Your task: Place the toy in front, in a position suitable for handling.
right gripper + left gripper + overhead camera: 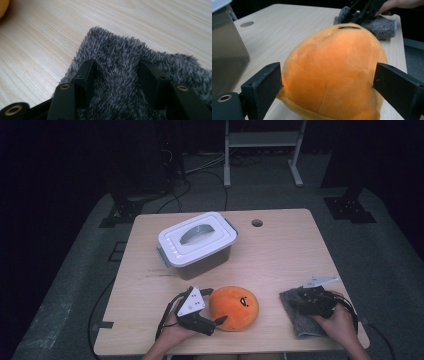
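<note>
A round orange plush toy with a small dark face lies near the table's front edge. My left gripper comes at it from the left, and in the left gripper view its jaws press on both sides of the plush. A fuzzy grey cloth lies at the front right. My right gripper points down onto it. In the right gripper view the right gripper stands open, its tips sunk into the cloth's pile with a strip of cloth between them.
A grey box with a white handled lid stands behind the plush, left of centre. A round hole sits in the wooden table near its far edge. The cloth lies close to the front right corner.
</note>
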A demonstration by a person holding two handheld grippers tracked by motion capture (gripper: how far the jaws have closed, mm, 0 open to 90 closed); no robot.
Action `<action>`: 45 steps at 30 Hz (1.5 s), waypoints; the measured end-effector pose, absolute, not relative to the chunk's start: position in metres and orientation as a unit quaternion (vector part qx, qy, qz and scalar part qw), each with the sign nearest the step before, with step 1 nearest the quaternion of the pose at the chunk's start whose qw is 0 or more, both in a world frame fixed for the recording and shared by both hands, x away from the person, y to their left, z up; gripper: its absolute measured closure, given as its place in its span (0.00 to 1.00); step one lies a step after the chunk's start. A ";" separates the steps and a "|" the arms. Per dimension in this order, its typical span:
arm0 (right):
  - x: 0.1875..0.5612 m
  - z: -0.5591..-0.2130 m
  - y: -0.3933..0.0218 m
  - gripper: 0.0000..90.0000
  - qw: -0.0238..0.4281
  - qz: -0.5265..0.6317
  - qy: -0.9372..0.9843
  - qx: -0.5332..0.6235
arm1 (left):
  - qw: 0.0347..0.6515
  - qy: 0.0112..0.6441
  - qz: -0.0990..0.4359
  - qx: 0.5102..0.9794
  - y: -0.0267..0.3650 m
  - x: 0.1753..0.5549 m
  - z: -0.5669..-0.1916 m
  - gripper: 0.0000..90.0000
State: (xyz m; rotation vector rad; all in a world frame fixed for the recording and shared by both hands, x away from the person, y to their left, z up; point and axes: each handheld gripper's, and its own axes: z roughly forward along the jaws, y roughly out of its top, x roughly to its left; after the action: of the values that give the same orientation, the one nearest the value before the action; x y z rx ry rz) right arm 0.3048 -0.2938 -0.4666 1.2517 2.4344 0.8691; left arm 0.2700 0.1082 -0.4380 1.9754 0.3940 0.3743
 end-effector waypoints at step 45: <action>0.285 -0.407 -0.188 0.90 0.048 0.464 0.844 0.266 | 0.469 0.174 0.132 0.856 0.079 0.291 -0.440 0.21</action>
State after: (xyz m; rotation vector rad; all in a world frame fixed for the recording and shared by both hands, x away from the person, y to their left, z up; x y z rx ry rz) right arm 0.2853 -0.1884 -0.4066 0.8097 2.5737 1.4140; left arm 0.2908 0.0789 -0.4398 2.0990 0.4261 0.3238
